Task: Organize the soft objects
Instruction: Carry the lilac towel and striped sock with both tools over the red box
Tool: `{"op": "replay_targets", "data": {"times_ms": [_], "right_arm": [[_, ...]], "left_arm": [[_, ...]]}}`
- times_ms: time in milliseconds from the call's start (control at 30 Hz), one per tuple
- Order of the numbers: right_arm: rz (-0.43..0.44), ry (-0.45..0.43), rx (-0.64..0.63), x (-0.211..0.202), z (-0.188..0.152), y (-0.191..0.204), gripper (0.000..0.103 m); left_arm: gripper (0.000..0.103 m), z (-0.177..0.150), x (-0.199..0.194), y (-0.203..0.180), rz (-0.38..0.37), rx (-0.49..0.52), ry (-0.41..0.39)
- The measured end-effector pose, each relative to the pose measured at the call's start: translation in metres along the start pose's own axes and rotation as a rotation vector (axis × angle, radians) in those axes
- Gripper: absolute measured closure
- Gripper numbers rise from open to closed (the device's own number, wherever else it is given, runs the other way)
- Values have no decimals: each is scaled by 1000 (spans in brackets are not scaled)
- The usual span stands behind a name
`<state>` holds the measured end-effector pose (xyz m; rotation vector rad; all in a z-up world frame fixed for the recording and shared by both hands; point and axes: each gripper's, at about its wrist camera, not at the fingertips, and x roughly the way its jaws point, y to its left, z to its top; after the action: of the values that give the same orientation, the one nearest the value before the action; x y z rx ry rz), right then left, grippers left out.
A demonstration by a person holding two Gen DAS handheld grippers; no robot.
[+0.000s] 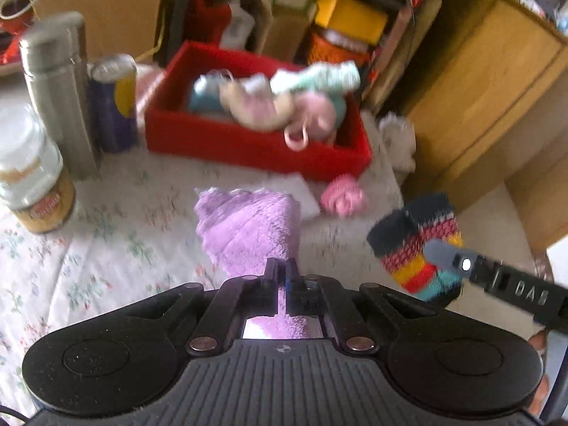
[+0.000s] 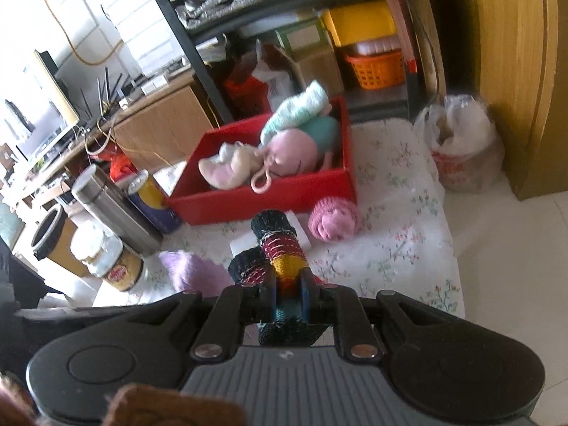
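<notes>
My left gripper (image 1: 283, 269) is shut on a fluffy purple cloth (image 1: 248, 227), lifted above the floral tablecloth (image 1: 106, 241). My right gripper (image 2: 289, 280) is shut on a pair of striped knitted socks (image 2: 280, 248), black, red, yellow and teal; the same socks (image 1: 415, 245) show at the right of the left wrist view. Behind them stands a red box (image 1: 255, 149) holding several soft toys and a mint cloth (image 1: 319, 76). A pink knitted ball (image 1: 342, 197) lies on the table just in front of the box; the pink ball (image 2: 333, 222) also shows beyond the socks.
A steel flask (image 1: 60, 85), a blue and yellow can (image 1: 115, 103) and a glass jar (image 1: 32, 177) stand at the left. A white pad (image 1: 301, 191) lies before the box. A plastic bag (image 2: 461, 142) sits by a wooden cabinet (image 1: 479, 81). Cluttered shelves rise behind.
</notes>
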<state>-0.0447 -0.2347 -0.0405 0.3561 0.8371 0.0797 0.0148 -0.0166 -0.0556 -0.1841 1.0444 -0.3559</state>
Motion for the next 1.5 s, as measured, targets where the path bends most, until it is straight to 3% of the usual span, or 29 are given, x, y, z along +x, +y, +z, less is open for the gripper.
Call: {"op": "replay_targets", "data": {"times_ms": [667, 1133, 1500], "right_arm": [[23, -141, 0, -7, 40, 24, 103], [-6, -176, -25, 19, 81, 41, 103], [-47, -165, -8, 76, 134, 38, 103]], "left_arm": [[103, 65, -49, 1, -58, -64, -223], [103, 113, -39, 3, -27, -61, -292], [103, 164, 4, 6, 40, -48, -308]]}}
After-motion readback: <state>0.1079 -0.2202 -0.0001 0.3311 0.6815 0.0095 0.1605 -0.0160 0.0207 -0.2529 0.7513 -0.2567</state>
